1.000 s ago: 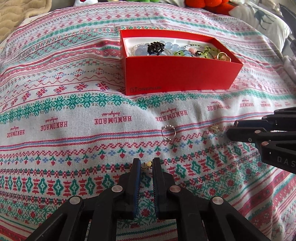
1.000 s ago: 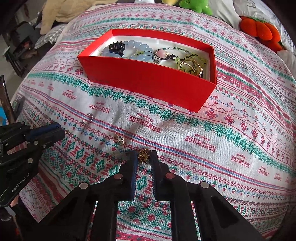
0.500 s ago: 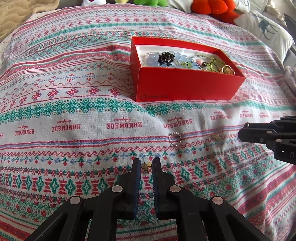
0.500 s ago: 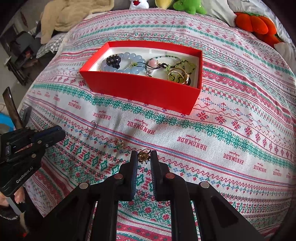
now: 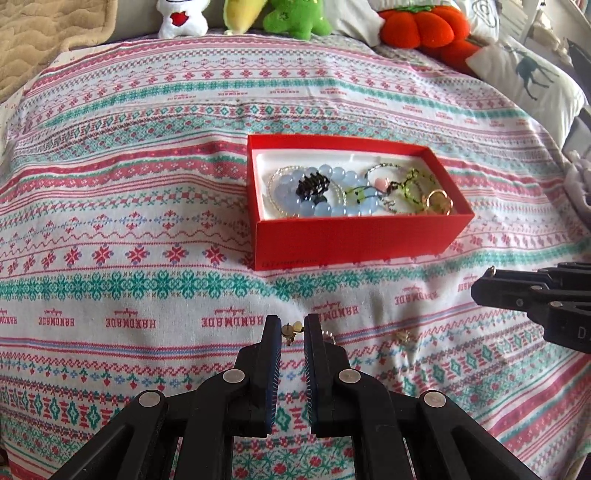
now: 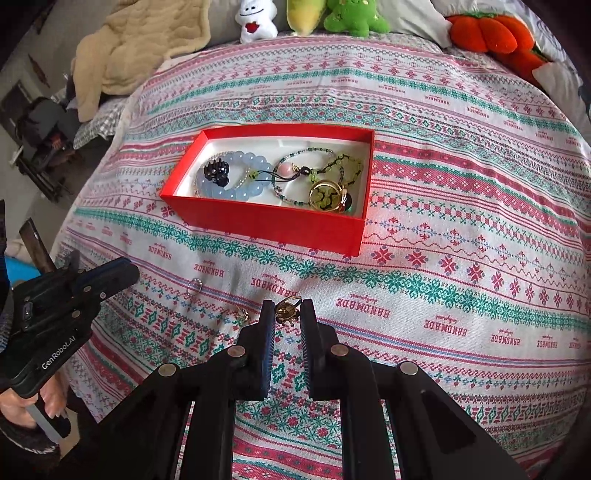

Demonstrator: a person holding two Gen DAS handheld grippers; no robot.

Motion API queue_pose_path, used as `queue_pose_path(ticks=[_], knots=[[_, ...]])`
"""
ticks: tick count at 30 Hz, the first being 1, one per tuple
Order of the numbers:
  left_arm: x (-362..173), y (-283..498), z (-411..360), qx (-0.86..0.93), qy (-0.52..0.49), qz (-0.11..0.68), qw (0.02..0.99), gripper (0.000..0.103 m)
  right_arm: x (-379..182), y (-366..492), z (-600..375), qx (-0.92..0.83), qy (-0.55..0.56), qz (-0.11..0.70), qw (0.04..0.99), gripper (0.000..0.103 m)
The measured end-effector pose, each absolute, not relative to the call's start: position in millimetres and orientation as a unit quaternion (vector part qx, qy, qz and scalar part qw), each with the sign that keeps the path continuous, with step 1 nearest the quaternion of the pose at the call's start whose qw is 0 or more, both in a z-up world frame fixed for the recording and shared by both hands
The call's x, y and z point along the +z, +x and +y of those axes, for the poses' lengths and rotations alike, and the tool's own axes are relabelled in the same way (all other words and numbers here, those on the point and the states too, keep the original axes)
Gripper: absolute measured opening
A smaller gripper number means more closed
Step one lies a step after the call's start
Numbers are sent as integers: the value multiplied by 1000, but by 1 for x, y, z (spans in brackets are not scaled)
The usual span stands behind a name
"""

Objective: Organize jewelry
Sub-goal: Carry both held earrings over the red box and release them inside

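Bed (image 5: pixel 147 177), covered by a white cloth banded in red and green knit-style patterns with "HANDMADE" lettering; carries all items below.

Plush toys along the far edge: orange pumpkin (image 5: pixel 424 26), green figure (image 5: pixel 295 18), white figure (image 5: pixel 181 18); beige blanket (image 6: pixel 140 44) at the far left corner.

Red box (image 5: pixel 354 240), open-topped, white-lined, lying mid-bed. Contents: pale blue bead bracelet (image 5: pixel 332 206) with a black claw clip (image 5: pixel 313 183) on top at the left end; green beaded cords (image 5: pixel 410 184) in the middle; gold ring (image 5: pixel 437 201) at the right end.

Left tongs (image 5: pixel 293 330), black with blue pads, held above the cloth on the near side of the box; narrowly parted, pinching a small gold-and-pearl earring (image 5: pixel 290 330) at the tips.

Right tongs (image 6: pixel 288 314), same build, beside the left pair; narrowly parted, gripping a gold ring with dark ornament (image 6: pixel 287 309) at the tips.

Loose on the cloth, near side of the box, between the two pairs of tongs: silver beaded ring (image 6: pixel 195 286); small gold piece (image 6: pixel 242 314), kind not clear, just beside the right tongs.
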State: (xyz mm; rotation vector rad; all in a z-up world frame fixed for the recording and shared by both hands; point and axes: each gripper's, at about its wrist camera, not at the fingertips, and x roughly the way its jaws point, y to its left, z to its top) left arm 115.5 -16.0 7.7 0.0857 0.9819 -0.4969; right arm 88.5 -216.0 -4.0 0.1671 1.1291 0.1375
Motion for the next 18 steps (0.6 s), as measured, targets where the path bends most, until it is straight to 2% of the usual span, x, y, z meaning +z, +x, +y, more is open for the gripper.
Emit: queue_pose_path(ticks=[9, 18], knots=[[24, 164, -38, -228, -2, 476, 850, 7, 16, 95, -237, 58, 120, 518, 845, 14], [9, 199, -51, -188, -7, 507, 841, 7, 20, 100, -256, 49, 146, 516, 843, 14]])
